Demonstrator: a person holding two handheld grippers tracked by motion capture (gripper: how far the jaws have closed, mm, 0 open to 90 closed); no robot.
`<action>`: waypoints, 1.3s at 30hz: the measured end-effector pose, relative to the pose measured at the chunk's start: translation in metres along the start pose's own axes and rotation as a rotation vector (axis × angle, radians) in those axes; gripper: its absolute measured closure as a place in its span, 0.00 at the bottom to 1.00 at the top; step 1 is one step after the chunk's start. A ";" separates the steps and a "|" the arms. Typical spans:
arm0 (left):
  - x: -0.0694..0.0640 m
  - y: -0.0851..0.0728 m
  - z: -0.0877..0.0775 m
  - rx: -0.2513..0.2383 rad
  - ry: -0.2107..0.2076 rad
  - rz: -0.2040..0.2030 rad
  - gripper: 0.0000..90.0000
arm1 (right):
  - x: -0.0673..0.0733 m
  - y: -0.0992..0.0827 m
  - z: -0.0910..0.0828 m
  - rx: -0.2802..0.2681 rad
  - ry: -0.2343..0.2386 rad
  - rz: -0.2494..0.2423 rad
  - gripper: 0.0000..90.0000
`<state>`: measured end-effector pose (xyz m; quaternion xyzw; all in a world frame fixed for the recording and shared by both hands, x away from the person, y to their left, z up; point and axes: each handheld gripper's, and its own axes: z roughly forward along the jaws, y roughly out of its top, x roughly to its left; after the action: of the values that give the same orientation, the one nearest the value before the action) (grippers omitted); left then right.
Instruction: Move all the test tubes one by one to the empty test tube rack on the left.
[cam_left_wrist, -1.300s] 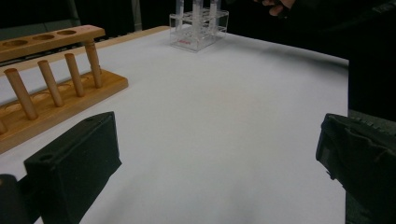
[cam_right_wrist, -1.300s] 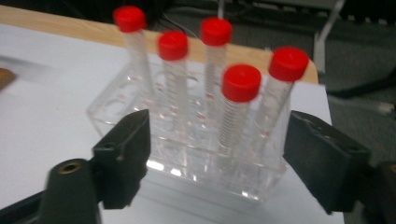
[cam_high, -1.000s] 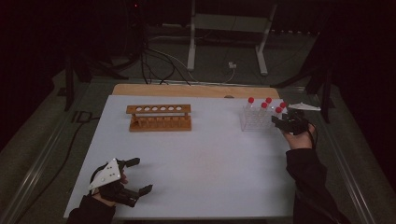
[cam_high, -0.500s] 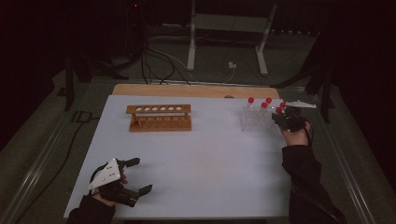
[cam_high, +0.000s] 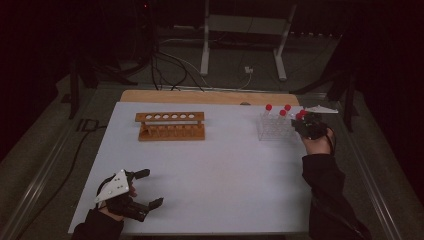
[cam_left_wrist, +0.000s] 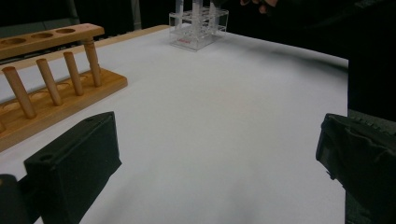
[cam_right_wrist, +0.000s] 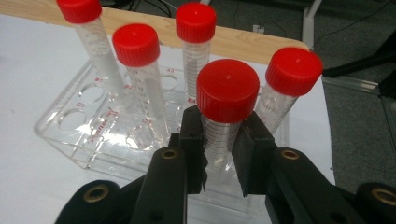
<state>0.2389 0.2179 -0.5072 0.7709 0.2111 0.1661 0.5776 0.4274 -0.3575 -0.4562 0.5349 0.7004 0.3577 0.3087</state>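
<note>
Right gripper view: right gripper (cam_right_wrist: 219, 154) jaws clamp red-capped tube (cam_right_wrist: 227, 109), its base hidden; left gripper (cam_high: 131, 192) jaws wide.

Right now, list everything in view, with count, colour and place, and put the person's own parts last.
Capped tubes: five, clear with red caps, standing in the clear rack; the nearest is between the right gripper's jaws.
Clear tube rack: one, transparent plastic, far right of the table.
Wooden tube rack: one, brown, with a row of holes, no tubes in it, far left of centre.
Table: one, white top, with a wooden strip along its far edge.
Metal stand: one, pale grey, on the floor behind the table.
Left gripper: one, black, near left corner, jaws apart.
Right gripper: one, black, just closed on the nearest tube below its cap.
Sleeves: two, dark.
</note>
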 end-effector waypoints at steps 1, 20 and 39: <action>0.000 0.000 0.000 0.000 0.000 0.000 0.00 | 0.000 0.000 0.000 0.000 0.000 0.000 0.83; 0.000 0.000 0.001 0.007 -0.001 0.003 0.00 | 0.009 0.029 -0.043 -0.074 0.017 -0.031 0.83; -0.005 0.008 0.004 0.037 -0.013 -0.007 0.00 | 0.052 0.037 -0.060 -0.080 0.150 -0.113 0.83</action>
<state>0.2381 0.2102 -0.5006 0.7819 0.2130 0.1551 0.5650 0.3857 -0.3107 -0.3947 0.4537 0.7356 0.4066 0.2962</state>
